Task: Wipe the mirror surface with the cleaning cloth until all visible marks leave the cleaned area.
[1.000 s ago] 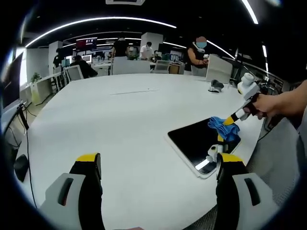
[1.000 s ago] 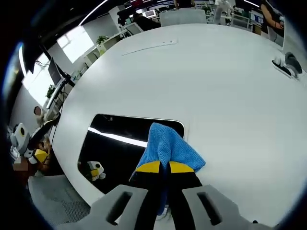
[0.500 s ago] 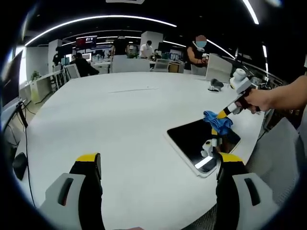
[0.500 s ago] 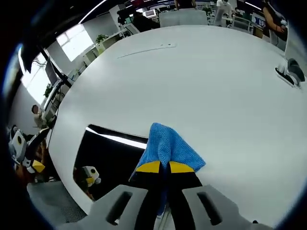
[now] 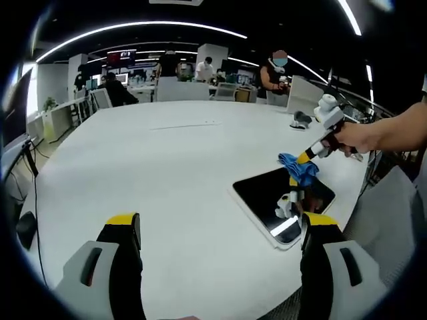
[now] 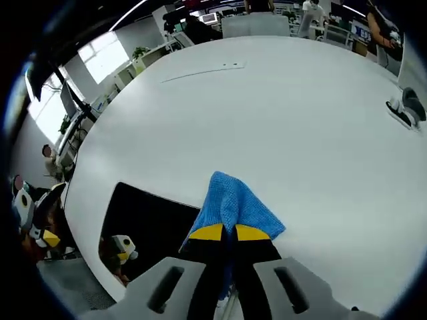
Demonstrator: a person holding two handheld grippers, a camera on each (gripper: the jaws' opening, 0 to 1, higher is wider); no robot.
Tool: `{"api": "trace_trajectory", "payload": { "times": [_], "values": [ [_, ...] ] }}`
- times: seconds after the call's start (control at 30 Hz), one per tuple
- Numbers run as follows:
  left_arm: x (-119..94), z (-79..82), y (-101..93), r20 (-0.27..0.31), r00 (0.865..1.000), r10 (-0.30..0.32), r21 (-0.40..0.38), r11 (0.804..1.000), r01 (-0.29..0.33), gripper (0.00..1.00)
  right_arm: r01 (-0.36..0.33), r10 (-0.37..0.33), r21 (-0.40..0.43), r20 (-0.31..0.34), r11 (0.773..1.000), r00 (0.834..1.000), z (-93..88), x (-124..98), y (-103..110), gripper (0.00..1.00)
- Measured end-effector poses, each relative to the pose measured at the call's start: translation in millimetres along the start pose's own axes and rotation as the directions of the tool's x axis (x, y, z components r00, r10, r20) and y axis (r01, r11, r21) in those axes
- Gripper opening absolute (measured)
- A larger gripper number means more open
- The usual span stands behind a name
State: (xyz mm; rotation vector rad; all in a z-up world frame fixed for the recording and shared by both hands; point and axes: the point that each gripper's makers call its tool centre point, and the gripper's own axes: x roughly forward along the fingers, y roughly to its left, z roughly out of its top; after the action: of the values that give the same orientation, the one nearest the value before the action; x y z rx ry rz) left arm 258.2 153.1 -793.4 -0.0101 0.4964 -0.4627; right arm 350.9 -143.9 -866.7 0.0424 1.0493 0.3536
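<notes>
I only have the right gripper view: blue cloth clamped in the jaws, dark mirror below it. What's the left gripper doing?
Observer: The left gripper is open, holding nothing, over bare white table short of the mirror.
Operator: Is the cloth on the glass? My jaws block it.
Observer: In the left gripper view the cloth hangs at the mirror's far edge; actual contact is too small to tell.
Operator: Anything else on the table?
Observer: Your view has the small dark object; the left gripper view adds a pale upright board just behind it.
</notes>
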Motion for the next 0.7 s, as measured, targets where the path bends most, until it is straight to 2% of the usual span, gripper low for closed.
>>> {"api": "trace_trajectory", "payload": {
  "times": [0.13, 0.27, 0.43, 0.57, 0.6, 0.7],
  "values": [
    [0.5, 0.8, -0.6, 0.003, 1.0, -0.002, -0.001, 1.0, 0.002, 0.99, 0.005, -0.004, -0.014, 0.012, 1.0, 1.0, 0.2, -3.7, 0.4, 0.0],
    [0.7, 3.2, 0.5, 0.01, 1.0, 0.001, -0.006, 1.0, -0.001, 0.99, 0.0, 0.001, -0.024, 0.042, 1.0, 0.999, 7.9, -19.9, -2.1, 0.0],
    [0.5, 4.1, 1.1, 0.013, 1.0, 0.004, -0.006, 1.0, -0.004, 0.99, -0.001, 0.003, -0.024, 0.073, 1.0, 0.997, 15.8, -44.6, -15.5, 0.0],
    [1.3, 4.2, 0.6, 0.014, 1.0, 0.003, -0.005, 1.0, -0.003, 0.99, 0.011, -0.01, -0.019, 0.084, 1.0, 0.996, 10.9, -63.7, -31.6, 0.0],
    [1.3, 4.8, -0.1, 0.013, 1.0, 0.001, -0.002, 1.0, -0.001, 0.99, 0.035, -0.032, -0.027, 0.089, 0.999, 0.995, 8.1, -69.0, -39.3, 0.0],
    [1.8, 5.3, -0.2, 0.013, 1.0, -0.001, 0.0, 1.0, 0.001, 0.99, 0.048, -0.047, -0.006, 0.086, 0.999, 0.995, -2.0, -77.6, -51.7, 0.0]
  ]
}}
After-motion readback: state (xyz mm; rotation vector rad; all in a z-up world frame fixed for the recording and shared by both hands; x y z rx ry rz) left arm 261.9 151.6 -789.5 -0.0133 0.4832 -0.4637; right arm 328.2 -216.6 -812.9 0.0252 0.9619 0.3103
